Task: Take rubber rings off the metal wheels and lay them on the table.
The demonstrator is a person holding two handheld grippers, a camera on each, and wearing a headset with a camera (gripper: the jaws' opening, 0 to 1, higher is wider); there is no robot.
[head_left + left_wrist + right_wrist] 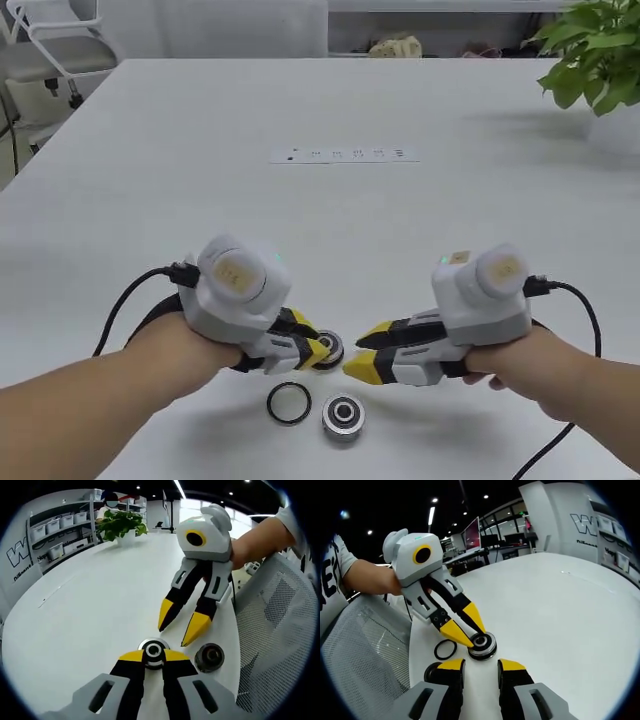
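Observation:
My left gripper [316,348] [153,657] is shut on a small metal wheel [330,350] [153,649] [483,646] with a dark rim, held just above the white table [330,210]. My right gripper [356,353] [482,666] faces it from the right, open, with nothing between its yellow tips and the wheel just ahead of them. A loose black rubber ring [289,403] [445,650] lies flat on the table below the grippers. Beside it sits a second wheel [343,415] [209,657]. The right gripper [177,631] shows in the left gripper view, the left gripper [476,635] in the right gripper view.
A strip of labels [345,154] lies mid-table. A potted plant [590,55] stands at the far right corner and an office chair [50,45] at the far left. A mesh chair back [280,630] is close behind the table's near edge.

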